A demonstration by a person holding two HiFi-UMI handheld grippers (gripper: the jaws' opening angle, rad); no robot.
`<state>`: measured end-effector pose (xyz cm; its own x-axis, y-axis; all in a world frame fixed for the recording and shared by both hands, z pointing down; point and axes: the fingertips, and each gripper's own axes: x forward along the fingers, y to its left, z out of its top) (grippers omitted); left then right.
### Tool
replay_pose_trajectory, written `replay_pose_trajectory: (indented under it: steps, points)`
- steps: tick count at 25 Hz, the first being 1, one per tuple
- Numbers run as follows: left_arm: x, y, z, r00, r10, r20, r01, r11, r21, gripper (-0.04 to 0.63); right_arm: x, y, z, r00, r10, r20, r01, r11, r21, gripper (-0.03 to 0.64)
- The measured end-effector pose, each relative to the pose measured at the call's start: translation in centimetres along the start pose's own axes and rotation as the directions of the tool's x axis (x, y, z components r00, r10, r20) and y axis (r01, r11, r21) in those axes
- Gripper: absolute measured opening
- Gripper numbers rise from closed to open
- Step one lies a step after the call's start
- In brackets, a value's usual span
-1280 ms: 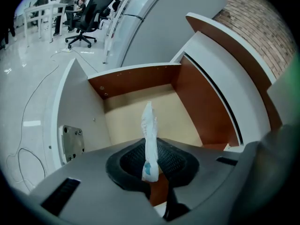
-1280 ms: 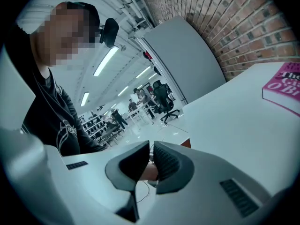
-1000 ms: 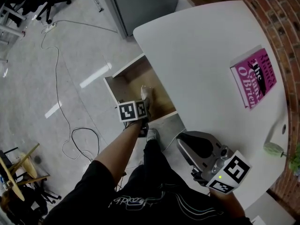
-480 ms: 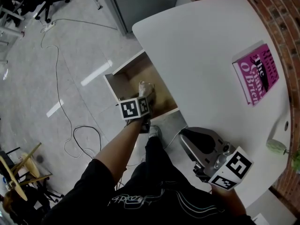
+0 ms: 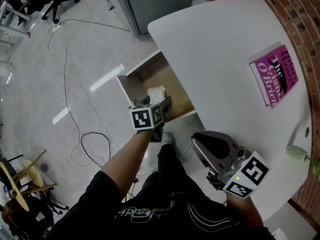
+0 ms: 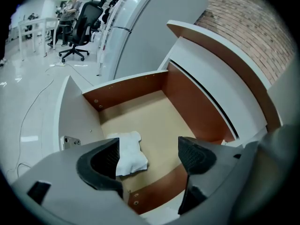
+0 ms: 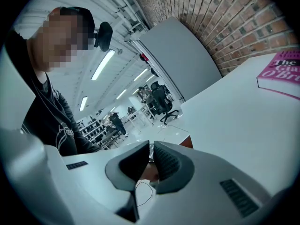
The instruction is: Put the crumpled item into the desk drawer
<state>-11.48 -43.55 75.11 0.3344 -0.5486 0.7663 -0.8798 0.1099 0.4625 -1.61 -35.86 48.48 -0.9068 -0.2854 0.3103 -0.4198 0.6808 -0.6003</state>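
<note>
The crumpled white item point(image 6: 129, 153) point(image 5: 155, 92) lies on the floor of the open desk drawer point(image 6: 154, 111) point(image 5: 131, 79), near its front left corner. My left gripper point(image 6: 149, 159) point(image 5: 148, 115) hangs just above the drawer's front edge; its jaws are opening wide and nothing is between them, the item lying loose below the left jaw. My right gripper point(image 7: 151, 162) point(image 5: 212, 154) hovers over the near edge of the white desk point(image 5: 225, 79), jaws shut with nothing in them.
A magenta book point(image 5: 276, 75) point(image 7: 281, 74) lies on the desk's far right. A brick wall point(image 5: 295, 9) runs behind the desk. A grey cabinet point(image 5: 155, 1) stands beyond the drawer. Cables point(image 5: 75, 144) trail across the floor at left, and office chairs point(image 6: 82, 27) stand farther off.
The left gripper let go of the crumpled item, which now lies in the drawer, and drew back slightly toward the drawer front. The right gripper stayed put.
</note>
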Motion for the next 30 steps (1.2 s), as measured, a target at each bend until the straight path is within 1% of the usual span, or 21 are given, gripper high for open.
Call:
replay_pose_trajectory:
  steps: [5, 9, 12, 14, 15, 18, 20, 22, 24, 26, 28, 30]
  points:
    - [-2.4, -0.8, -0.5, 0.999, -0.037, -0.013, 0.037, 0.999, 0.020, 0.387, -0.5, 1.5, -0.4, 1.000, -0.010, 0.008, 0.011, 1.000, -0.012, 0.055]
    - [-5.5, -2.8, -0.5, 0.995, -0.098, -0.014, 0.098, 0.995, 0.026, 0.385, -1.2, 2.8, -0.6, 1.000, -0.024, 0.020, 0.024, 0.999, -0.024, 0.055]
    - [-8.6, -4.2, -0.3, 0.990, -0.136, 0.028, 0.136, 0.991, 0.021, 0.382, -2.0, 3.9, -0.8, 0.999, -0.031, 0.019, 0.031, 0.998, -0.053, 0.055]
    - [-10.9, -5.3, -0.1, 0.983, -0.174, 0.060, 0.173, 0.985, 0.013, 0.376, -2.3, 4.9, -1.0, 0.999, -0.030, 0.027, 0.032, 0.997, -0.069, 0.055]
    - [-12.2, -5.9, -0.1, 0.979, -0.193, 0.069, 0.192, 0.981, 0.017, 0.362, -2.4, 5.5, -1.1, 0.999, -0.025, 0.034, 0.027, 0.997, -0.071, 0.055]
    - [-16.5, -7.4, -0.5, 0.968, -0.237, 0.083, 0.235, 0.972, 0.027, 0.246, -3.0, 7.6, -1.4, 0.999, -0.002, 0.054, 0.007, 0.997, -0.079, 0.055]
    - [-19.8, -8.6, -0.3, 0.958, -0.271, 0.099, 0.269, 0.963, 0.037, 0.214, -3.6, 9.2, -1.4, 0.998, 0.010, 0.068, -0.005, 0.996, -0.084, 0.054]
    - [-23.5, -10.2, -0.4, 0.943, -0.315, 0.106, 0.308, 0.949, 0.072, 0.180, -4.4, 10.9, -1.3, 0.997, 0.016, 0.072, -0.010, 0.996, -0.084, 0.054]
    - [-27.5, -12.4, -0.5, 0.922, -0.371, 0.111, 0.358, 0.926, 0.120, 0.122, -5.4, 12.8, -1.0, 0.997, 0.020, 0.072, -0.013, 0.995, -0.099, 0.054]
    - [-31.6, -14.8, -0.4, 0.894, -0.433, 0.120, 0.407, 0.893, 0.193, 0.062, -6.3, 14.8, -0.4, 0.996, 0.031, 0.088, -0.020, 0.992, -0.127, 0.054]
    - [-35.3, -16.8, -0.9, 0.868, -0.484, 0.113, 0.442, 0.856, 0.267, 0.044, -7.1, 16.7, 0.2, 0.993, 0.045, 0.108, -0.028, 0.988, -0.154, 0.054]
    - [-38.5, -18.5, -1.4, 0.848, -0.519, 0.106, 0.466, 0.827, 0.315, 0.041, -8.1, 18.3, 0.8, 0.990, 0.060, 0.126, -0.036, 0.982, -0.184, 0.054]
